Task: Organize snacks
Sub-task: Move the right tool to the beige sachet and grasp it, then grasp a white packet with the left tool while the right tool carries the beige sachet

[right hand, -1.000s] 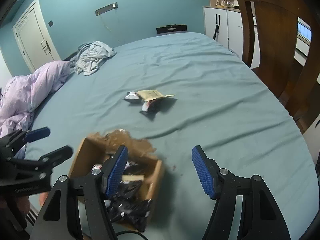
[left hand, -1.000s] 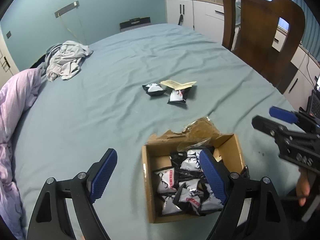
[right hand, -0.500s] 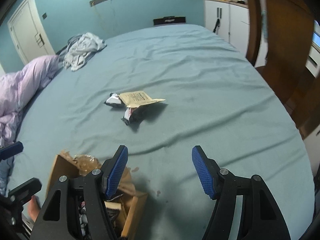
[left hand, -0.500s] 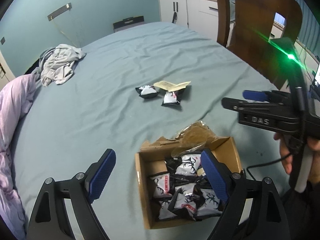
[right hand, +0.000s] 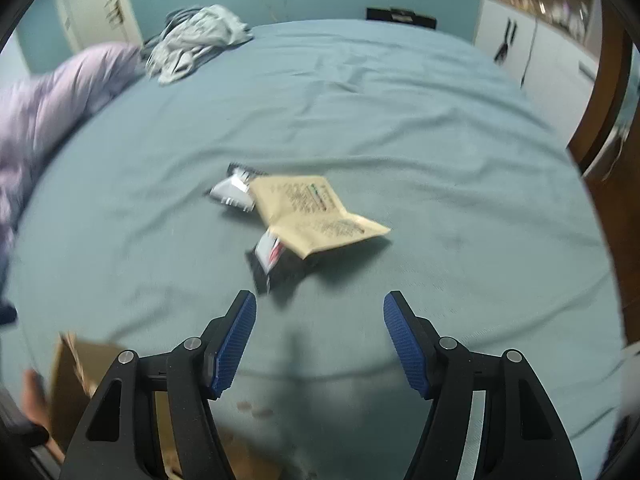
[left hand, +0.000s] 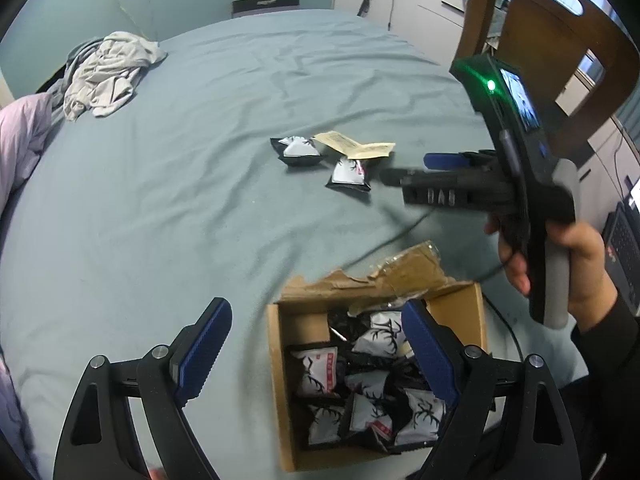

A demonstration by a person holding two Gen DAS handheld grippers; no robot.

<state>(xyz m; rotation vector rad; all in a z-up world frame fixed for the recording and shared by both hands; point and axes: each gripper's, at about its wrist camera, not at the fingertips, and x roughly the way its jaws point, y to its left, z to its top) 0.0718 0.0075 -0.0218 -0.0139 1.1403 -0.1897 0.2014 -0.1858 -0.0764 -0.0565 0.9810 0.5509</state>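
Two loose snack packets and a tan packet lie mid-bed ahead of the right gripper, fingers apart and empty, reaching to collect one; left gripper, wide and empty, hovers above the cardboard box.

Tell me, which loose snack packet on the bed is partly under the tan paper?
The nearer black-and-white packet: the tan paper overlaps its top. The farther packet lies just beside it.

Black tongs, blue ribbed pads, black sleeve
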